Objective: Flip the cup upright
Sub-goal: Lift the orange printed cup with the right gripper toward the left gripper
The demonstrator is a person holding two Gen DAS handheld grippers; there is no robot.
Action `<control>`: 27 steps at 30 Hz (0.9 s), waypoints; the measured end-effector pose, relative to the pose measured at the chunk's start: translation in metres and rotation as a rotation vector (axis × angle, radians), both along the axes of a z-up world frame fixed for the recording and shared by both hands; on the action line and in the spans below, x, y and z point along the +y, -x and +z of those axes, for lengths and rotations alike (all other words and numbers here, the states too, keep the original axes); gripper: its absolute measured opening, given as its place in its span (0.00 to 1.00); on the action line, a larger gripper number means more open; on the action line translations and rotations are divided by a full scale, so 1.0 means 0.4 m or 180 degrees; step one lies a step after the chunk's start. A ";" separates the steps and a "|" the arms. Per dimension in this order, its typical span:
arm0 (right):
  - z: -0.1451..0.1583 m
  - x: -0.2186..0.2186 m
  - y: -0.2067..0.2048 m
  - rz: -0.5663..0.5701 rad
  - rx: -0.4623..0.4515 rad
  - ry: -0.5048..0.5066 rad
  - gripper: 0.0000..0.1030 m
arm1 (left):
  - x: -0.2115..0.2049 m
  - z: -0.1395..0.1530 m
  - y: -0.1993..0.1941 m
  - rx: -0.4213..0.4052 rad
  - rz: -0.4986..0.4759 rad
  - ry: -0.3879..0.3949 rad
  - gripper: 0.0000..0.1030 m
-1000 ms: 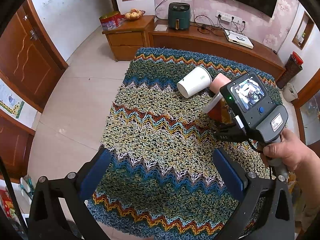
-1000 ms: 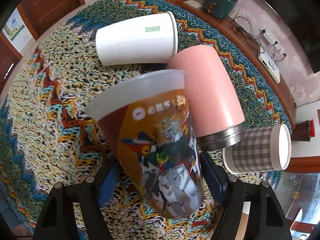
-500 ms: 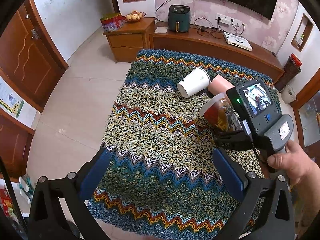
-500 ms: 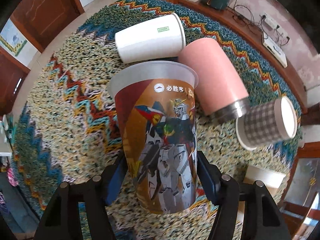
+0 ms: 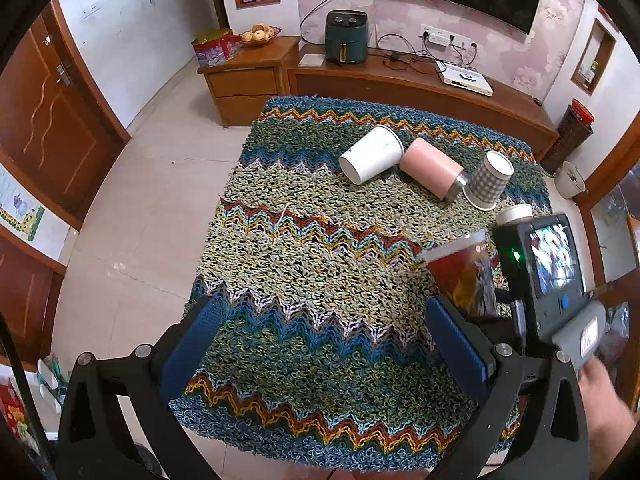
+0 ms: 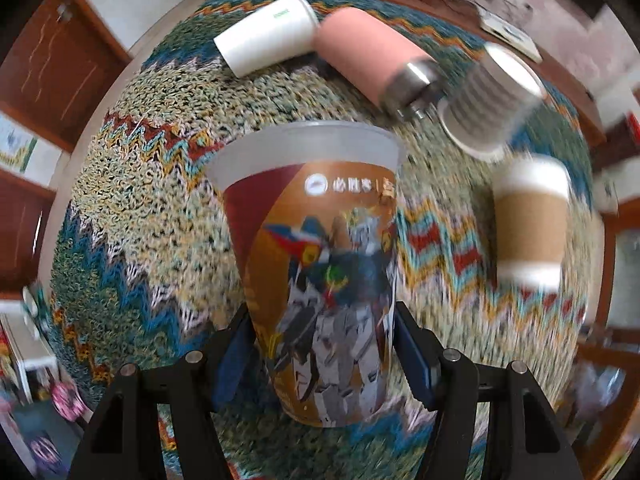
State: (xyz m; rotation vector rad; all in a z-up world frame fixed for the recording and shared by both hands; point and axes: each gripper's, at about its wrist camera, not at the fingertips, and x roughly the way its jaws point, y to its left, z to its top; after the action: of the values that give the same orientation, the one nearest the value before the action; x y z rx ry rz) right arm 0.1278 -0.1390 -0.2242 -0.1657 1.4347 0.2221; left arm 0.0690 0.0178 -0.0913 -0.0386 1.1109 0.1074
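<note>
My right gripper (image 6: 322, 344) is shut on a printed plastic cup (image 6: 316, 264) with a robot picture. It holds the cup upright, rim up, above the knitted cloth. The cup also shows in the left wrist view (image 5: 464, 276), beside the right gripper's body (image 5: 548, 280). My left gripper (image 5: 320, 344) is open and empty over the near part of the cloth, left of the cup.
A white paper cup (image 6: 266, 36), a pink tumbler (image 6: 372, 54) and a checked paper cup (image 6: 492, 96) lie on their sides at the far side of the zigzag cloth (image 5: 304, 264). A brown-sleeved cup (image 6: 530, 220) stands upright at the right. Wooden cabinets stand beyond the table.
My right gripper pulled back toward the near right with the printed cup and turned it from tilted to upright. The left gripper stayed put.
</note>
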 end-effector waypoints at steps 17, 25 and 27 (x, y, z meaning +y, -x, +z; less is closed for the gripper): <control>0.000 -0.076 0.196 -0.0599 0.0110 -0.0199 0.66 | -0.049 -0.043 0.075 -0.0047 0.0004 0.0010 0.99; -0.043 -0.093 0.243 -0.0611 0.0115 -0.0211 0.66 | -0.082 -0.085 0.118 -0.0002 0.0053 0.0001 0.99; -0.051 -0.094 0.254 -0.0602 0.0108 -0.0216 0.66 | -0.087 -0.089 0.126 -0.0002 0.0061 -0.0010 0.99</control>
State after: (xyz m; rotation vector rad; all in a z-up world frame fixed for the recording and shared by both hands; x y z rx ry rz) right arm 0.0262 -0.1767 -0.2447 0.0296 1.4645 0.1186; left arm 0.0188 -0.0169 -0.1268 -0.0466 1.1098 0.1263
